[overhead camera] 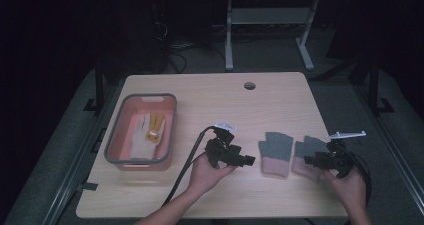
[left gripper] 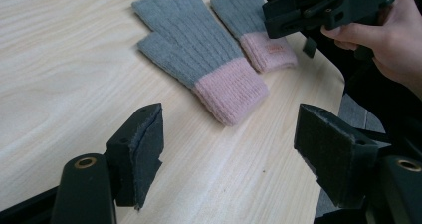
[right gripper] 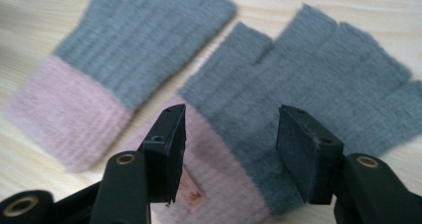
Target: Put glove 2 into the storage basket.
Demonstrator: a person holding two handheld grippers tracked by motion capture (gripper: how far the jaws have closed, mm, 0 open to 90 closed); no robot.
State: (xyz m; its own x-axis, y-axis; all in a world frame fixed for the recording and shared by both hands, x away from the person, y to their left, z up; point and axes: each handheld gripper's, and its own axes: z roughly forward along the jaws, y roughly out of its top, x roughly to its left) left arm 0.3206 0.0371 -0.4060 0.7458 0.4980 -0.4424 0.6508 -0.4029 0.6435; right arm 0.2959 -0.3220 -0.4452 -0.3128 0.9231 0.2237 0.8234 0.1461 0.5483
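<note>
Black jaws of the right tool (right gripper: 229, 149) are held apart above the right glove (right gripper: 298, 99), near its pink cuff, nothing gripped. Beside it the left glove (right gripper: 124, 50) lies flat on the table (overhead camera: 215, 100). The left tool (left gripper: 224, 159) is held wide open, empty, near that glove.
</note>
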